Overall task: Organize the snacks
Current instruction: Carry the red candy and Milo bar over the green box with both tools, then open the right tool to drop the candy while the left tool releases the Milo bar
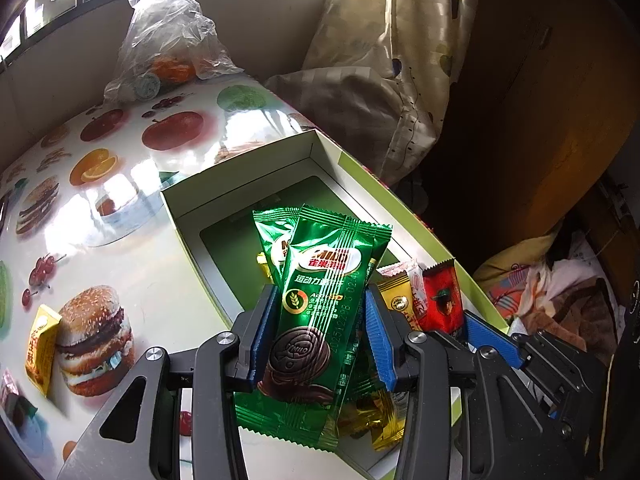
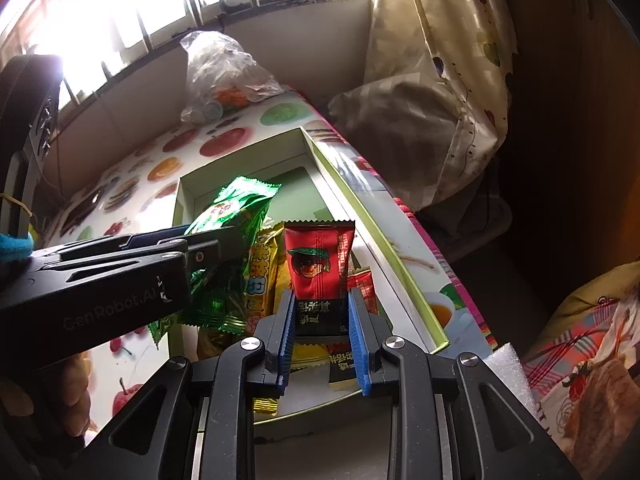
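Note:
My left gripper (image 1: 320,300) is shut on a green Milo biscuit packet (image 1: 320,280), held over the open white box (image 1: 240,160). A second green packet (image 1: 272,240) lies behind it in the box, with yellow and red packets around. My right gripper (image 2: 322,300) is shut on a red and black snack packet (image 2: 320,256), also over the box (image 2: 240,160). In the right wrist view the left gripper (image 2: 208,248) reaches in from the left with the green packet (image 2: 236,208). The right gripper's blue fingers (image 1: 488,332) show at the right of the left wrist view.
The box sits on a table (image 1: 120,208) covered in fruit and burger prints. A yellow snack packet (image 1: 40,344) lies on the table at the left. A clear plastic bag (image 1: 172,40) with oranges stands at the back. Curtain and bedding (image 1: 380,80) crowd the right side.

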Motion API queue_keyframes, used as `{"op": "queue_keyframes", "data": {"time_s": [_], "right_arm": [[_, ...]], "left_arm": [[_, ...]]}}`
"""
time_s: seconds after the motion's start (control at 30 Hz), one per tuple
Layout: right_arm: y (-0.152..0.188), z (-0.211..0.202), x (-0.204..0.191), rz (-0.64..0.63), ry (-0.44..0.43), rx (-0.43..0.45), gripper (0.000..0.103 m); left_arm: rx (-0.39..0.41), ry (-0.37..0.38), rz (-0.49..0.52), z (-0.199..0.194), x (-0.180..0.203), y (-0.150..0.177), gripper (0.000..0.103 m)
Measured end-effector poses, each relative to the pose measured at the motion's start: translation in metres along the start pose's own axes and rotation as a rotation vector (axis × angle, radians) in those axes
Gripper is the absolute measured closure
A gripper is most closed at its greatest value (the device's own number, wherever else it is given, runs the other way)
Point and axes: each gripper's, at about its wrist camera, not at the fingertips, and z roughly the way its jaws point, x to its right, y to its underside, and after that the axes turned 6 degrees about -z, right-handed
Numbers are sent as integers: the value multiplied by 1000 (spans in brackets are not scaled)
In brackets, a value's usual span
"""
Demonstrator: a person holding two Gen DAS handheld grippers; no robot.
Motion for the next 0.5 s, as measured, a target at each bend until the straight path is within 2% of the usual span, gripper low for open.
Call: {"op": "queue_keyframes", "data": {"time_s": [0.5], "right_arm": [[1,6,4,10,18,17,79]], "left_arm": [[-2,-10,-36,7,2,-4,59]]}}
